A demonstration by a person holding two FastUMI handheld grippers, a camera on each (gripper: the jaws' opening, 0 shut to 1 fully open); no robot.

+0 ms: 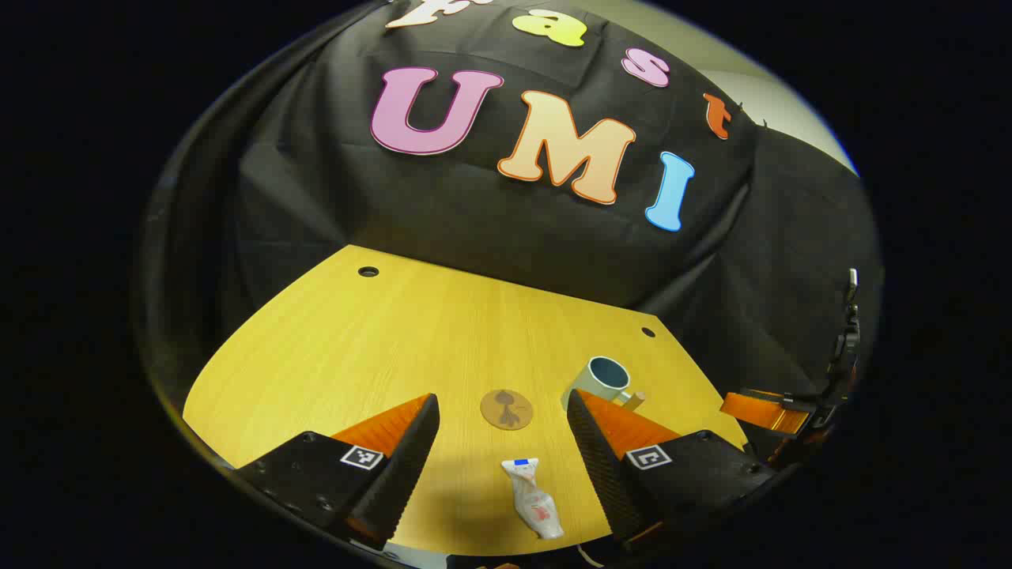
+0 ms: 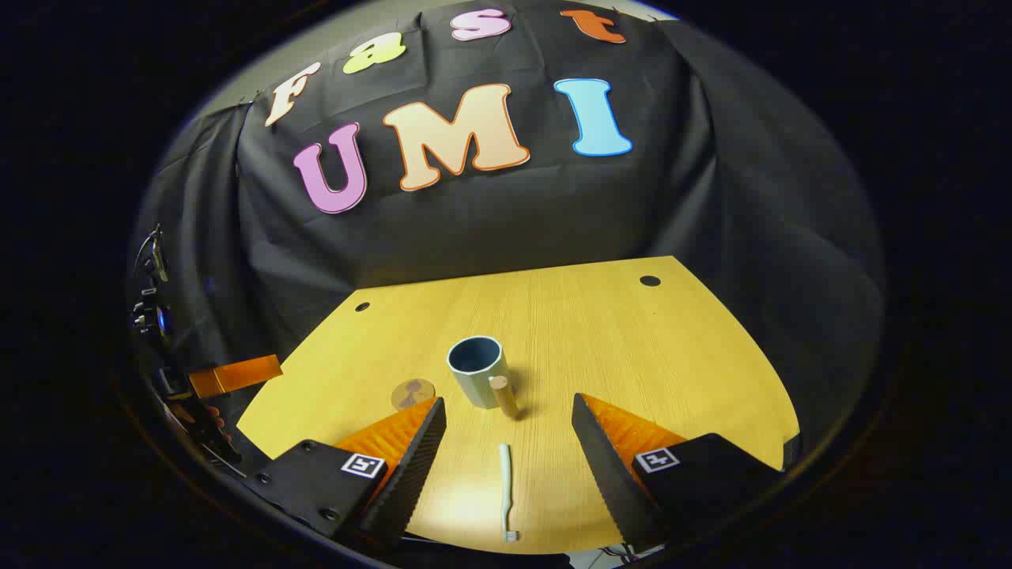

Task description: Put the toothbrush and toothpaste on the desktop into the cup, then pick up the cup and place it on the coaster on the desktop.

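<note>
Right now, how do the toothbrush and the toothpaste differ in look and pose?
The toothbrush is a thin, pale, straight stick; the toothpaste is a short, wider white tube with red print and a blue end. The toothbrush lies between the right gripper's open fingers, the toothpaste between the left gripper's. Both lie flat on the desktop, outside the cup.

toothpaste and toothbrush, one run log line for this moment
left gripper open above toothpaste | right gripper open above toothbrush | cup empty, off coaster

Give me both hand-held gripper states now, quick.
Left hand-held gripper: open, empty, above the toothpaste.
Right hand-held gripper: open, empty, above the toothbrush.
</note>
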